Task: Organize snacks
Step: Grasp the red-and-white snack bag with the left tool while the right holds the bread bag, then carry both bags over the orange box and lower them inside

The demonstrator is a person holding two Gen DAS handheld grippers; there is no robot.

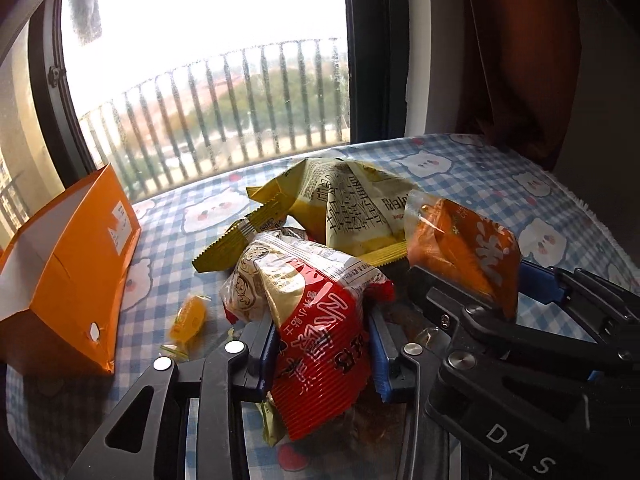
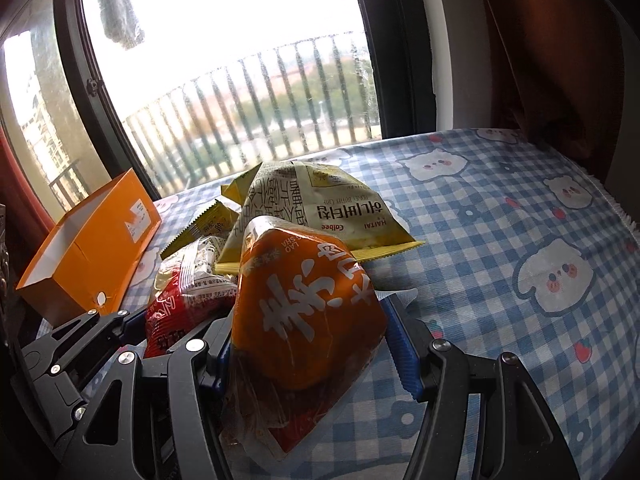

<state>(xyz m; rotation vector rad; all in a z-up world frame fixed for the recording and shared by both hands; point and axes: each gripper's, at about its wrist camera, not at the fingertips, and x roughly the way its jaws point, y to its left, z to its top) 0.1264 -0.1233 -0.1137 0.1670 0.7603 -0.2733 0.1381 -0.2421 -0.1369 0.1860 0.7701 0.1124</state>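
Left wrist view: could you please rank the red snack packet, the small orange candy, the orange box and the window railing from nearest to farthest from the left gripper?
1. Red snack packet, between the left gripper's fingers.
2. Small orange candy, just left.
3. Orange box, far left on the cloth.
4. Window railing, outside, behind everything.

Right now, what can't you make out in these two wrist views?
- Orange box floor: hidden by its own walls in both views.
- Red snack packet lower end: left wrist view, hidden between the left gripper fingers.
- Orange snack pouch base: right wrist view, hidden by the right gripper.
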